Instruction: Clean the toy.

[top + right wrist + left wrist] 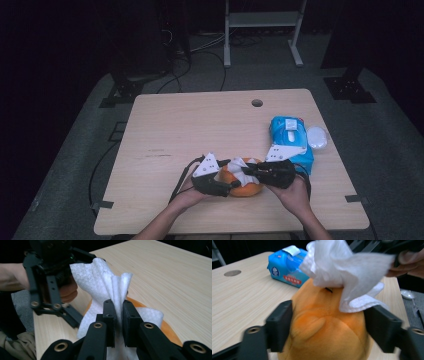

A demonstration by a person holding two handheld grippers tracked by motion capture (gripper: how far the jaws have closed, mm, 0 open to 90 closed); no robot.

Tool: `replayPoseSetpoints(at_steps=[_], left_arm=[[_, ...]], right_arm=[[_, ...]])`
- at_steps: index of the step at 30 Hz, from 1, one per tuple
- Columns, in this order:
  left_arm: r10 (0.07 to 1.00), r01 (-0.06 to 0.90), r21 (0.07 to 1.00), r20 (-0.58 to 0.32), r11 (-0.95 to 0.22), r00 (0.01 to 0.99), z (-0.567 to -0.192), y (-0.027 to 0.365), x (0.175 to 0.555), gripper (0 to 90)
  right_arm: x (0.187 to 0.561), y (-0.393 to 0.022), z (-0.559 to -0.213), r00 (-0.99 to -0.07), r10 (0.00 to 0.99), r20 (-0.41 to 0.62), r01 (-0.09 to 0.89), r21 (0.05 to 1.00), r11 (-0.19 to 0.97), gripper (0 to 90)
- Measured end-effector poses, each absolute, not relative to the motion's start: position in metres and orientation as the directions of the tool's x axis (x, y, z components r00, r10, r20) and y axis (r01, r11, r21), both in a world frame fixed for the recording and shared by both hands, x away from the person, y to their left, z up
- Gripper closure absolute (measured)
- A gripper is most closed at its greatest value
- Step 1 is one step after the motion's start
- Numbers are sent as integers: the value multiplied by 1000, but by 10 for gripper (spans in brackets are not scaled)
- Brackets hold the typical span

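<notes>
The orange plush toy (324, 325) lies on the table (165, 125) near its front edge, with a white wipe (347, 272) draped over it. The right gripper (118, 315) is clamped on the bunched wipe. The left gripper (329, 325) has its jaws on both sides of the toy; I cannot tell if they press it. A blue wipe pack (290, 137), flap raised, lies just beside.

On the table (165, 130), near my edge, the plush toy (246, 189) sits between my left gripper (231, 185) and my right gripper (248, 171), the tissue (240, 165) lies on top of it, and the wipes pack (289, 135) lies behind it to the right.
</notes>
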State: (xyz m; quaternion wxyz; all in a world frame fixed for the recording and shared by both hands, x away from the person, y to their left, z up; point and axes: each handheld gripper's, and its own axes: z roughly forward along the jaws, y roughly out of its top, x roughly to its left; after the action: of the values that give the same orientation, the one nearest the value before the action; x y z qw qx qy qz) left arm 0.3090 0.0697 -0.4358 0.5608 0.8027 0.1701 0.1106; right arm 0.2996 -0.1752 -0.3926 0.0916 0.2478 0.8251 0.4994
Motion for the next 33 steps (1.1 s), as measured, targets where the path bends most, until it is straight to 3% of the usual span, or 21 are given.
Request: replayPoseSetpoints(at_steps=[4,13,17,22,25,26,29,33], left_arm=[[405,163,941,-32,-295,914,-442,70,314,105],[326,117,940,-6,-321,945,-442,69,309,214],[360,135,939,-13,-317,933,-446,68,312,115],[375,191,932,-65,-307,925,-459,65,319,84],[351,188,933,-73,-307,934,-461,64,318,134],[358,184,928,-60,-323,932,-457,64,316,243],[362,155,924,-19,-349,932,-444,65,311,387],[353,115,925,22,-363,935,-423,73,306,425]], right_arm=[[303,-186,-394,-847,523,100,329,870,366,814],[309,-206,-397,-817,563,125,365,868,337,813],[311,-214,-399,-803,577,146,385,867,316,812],[313,-221,-400,-794,587,158,399,864,308,812],[312,-221,-401,-794,587,159,400,863,308,812],[311,-221,-400,-792,590,156,399,864,307,812],[309,-221,-397,-790,593,156,392,871,294,812],[307,-221,-394,-794,578,187,395,882,258,812]])
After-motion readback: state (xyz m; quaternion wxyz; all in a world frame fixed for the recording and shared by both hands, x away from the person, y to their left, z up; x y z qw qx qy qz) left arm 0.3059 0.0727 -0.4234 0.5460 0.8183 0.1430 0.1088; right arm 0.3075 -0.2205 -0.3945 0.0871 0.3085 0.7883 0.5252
